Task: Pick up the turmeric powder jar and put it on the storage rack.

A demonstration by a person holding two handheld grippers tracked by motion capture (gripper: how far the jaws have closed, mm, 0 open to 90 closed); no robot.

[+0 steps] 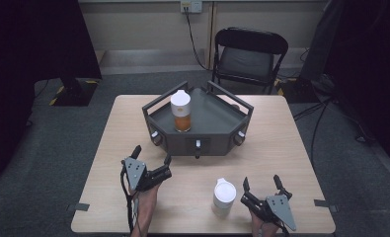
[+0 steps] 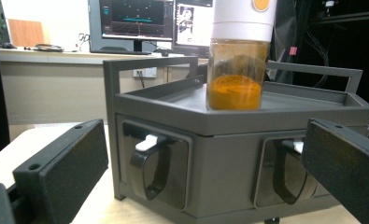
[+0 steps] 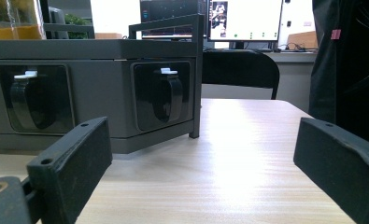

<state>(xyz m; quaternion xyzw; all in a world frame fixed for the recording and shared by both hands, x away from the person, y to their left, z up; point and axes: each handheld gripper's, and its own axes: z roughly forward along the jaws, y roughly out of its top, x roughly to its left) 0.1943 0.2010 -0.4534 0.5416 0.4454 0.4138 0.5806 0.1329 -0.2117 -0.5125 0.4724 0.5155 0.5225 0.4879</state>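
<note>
On table: white cup just beside right claw.

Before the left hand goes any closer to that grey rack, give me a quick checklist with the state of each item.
1. Left gripper open, nothing between its fingers: ok.
2. Right gripper open and empty: ok.
3. Jar of orange powder upright on the grey rack: ok.
4. Jar's white lid fully tightened: cannot tell.
5. White container on the table, upright, apart from the right gripper: ok.
6. Rack's front handles unobstructed: ok.
</note>
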